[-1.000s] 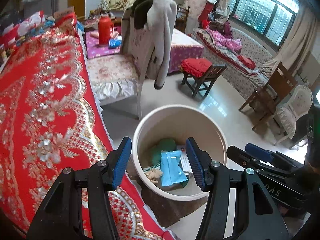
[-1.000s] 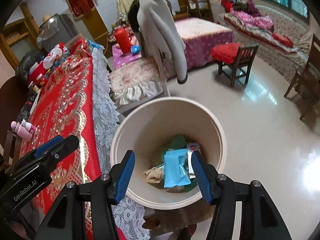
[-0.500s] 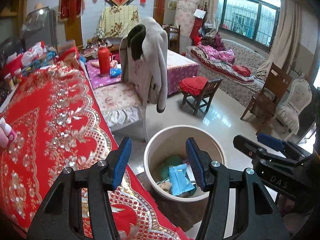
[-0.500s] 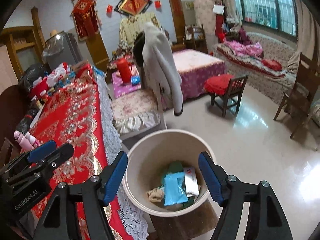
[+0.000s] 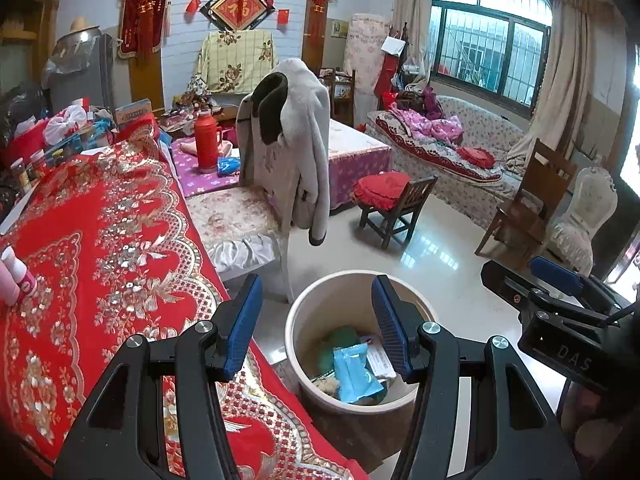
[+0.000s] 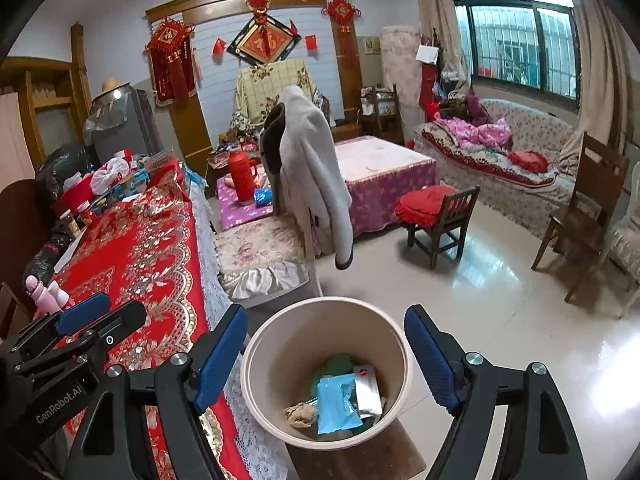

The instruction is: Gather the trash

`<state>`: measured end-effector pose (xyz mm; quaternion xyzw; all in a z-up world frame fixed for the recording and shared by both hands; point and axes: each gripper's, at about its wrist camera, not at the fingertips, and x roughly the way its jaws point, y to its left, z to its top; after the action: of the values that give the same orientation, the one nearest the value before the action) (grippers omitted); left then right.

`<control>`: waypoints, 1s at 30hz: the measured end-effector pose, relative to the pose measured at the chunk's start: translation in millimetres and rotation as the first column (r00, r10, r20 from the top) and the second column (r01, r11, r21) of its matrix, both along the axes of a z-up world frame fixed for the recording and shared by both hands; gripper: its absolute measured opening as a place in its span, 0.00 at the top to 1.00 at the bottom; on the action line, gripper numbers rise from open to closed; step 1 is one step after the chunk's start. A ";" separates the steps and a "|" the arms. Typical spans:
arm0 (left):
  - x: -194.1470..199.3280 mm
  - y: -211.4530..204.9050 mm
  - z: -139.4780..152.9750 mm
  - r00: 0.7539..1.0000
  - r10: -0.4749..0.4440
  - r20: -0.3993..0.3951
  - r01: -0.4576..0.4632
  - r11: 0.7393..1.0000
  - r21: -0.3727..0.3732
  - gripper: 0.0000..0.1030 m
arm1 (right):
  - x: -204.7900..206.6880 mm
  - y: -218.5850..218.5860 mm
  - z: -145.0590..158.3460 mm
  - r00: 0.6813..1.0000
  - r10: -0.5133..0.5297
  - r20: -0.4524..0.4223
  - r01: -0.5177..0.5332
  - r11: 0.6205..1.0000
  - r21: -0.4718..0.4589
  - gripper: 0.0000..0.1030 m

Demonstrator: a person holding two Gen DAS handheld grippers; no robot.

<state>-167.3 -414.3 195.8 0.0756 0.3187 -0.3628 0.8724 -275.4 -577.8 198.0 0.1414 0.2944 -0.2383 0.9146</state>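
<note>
Two grippers hang over the bin (image 6: 326,368), both empty: the left gripper (image 5: 316,324) has its jaws parted with nothing between the pads, and the right gripper (image 6: 324,360) stands wider, its jaws having just been opening, also with nothing between them. Trash is already in the bin, which sits on a low wooden stand on the floor just beside the tabletop (image 5: 88,248) with its red embroidered cloth: a blue packet (image 6: 336,402), a white-silver wrapper (image 6: 366,390) touching it, a crumpled tan wad (image 6: 300,414) and something green underneath. Step in hand, as I judge it: a drop into the bin looks done and both hands are free for the next pick. Next move calls for turning toward the tabletop and finding more trash; candidates are unclear from here. Pink bottles (image 6: 44,294) stand near the tabletop's near edge, and a clutter of boxes and bags (image 6: 120,184) sits at the far end, well apart from the bin; which of those count as trash I cannot tell. Jaws are wide enough already for a small item.
</note>
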 end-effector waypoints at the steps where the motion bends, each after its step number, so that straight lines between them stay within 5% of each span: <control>1: 0.6 0.2 0.4 1.000 0.000 0.001 0.000 1.000 -0.001 0.47 | -1.3 0.2 0.6 1.000 -0.003 0.002 0.003 1.000 -0.004 0.24; 30: -1.4 -3.4 -0.1 1.000 -0.009 -0.015 0.008 1.000 -0.004 0.47 | -3.1 -1.8 -1.5 1.000 0.011 -0.007 -0.011 1.000 0.004 0.24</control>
<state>-168.7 -417.8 195.7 0.0723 0.3243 -0.3677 0.8686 -278.5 -579.6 196.4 0.1407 0.2990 -0.2331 0.9146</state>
